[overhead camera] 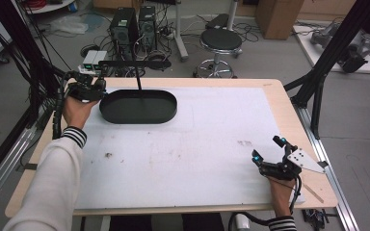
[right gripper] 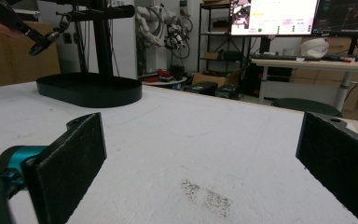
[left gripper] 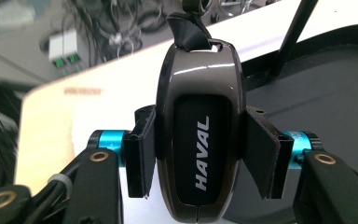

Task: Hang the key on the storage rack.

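The left tool [left gripper: 198,154] pinches a glossy dark car key fob [left gripper: 198,140] marked HAVAL, its pads pressed on the two long sides. It holds the fob in the air just off the left end of the black oval tray [overhead camera: 138,107], above the desk's far left corner.

The fob's shell is smooth and curved, so I judge it could slide between the pads if the grip eases or the hand twists sharply. A drop here might miss the tray and land on the desk [overhead camera: 192,144], or go over its edge. The strap loop [left gripper: 186,30] at the fob's top could also catch on something.

A thin black post [overhead camera: 139,86] rises from the tray and carries a horizontal bar [overhead camera: 132,63] across its top. Both stand close to the fob and would block a careless swing toward the tray's middle.

The right tool [overhead camera: 270,153] rests well away from the tray, near the desk's near right corner, its jaws spread wide and holding nothing. A faint dark smudge [right gripper: 207,196] marks the desk between them. Beyond the tray stand computer towers [overhead camera: 134,26] and a stool [overhead camera: 220,41], on the floor.
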`<control>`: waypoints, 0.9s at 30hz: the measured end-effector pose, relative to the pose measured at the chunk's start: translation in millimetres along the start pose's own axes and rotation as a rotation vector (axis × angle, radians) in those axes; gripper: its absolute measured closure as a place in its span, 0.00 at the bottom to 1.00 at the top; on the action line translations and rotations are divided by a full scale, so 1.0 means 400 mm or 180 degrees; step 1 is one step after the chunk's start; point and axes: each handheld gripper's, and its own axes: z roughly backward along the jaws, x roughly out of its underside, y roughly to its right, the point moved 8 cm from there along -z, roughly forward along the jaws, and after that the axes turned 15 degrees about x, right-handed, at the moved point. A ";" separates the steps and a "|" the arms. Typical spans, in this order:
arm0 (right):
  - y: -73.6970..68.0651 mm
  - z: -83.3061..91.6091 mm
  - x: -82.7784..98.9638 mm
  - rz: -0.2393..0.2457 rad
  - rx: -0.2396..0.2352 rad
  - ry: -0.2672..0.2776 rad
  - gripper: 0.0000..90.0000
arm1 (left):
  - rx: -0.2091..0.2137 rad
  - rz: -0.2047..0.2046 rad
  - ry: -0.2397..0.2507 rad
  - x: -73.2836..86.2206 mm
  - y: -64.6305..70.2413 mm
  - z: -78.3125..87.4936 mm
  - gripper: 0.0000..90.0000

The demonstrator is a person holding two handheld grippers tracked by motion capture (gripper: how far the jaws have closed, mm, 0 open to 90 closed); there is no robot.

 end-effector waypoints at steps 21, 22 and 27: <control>0.001 -0.001 -0.001 0.0011 0.0002 0.0011 0.01 | 0.0929 -0.0245 0.1214 0.044 0.100 0.129 0.02; 0.000 -0.001 0.000 0.0000 0.0002 0.0005 0.01 | 0.0964 -0.0300 0.1225 0.054 0.114 0.136 0.02; 0.000 0.000 0.001 0.0011 0.0005 -0.0009 0.01 | 0.1169 -0.0370 0.1423 0.108 0.176 0.172 0.02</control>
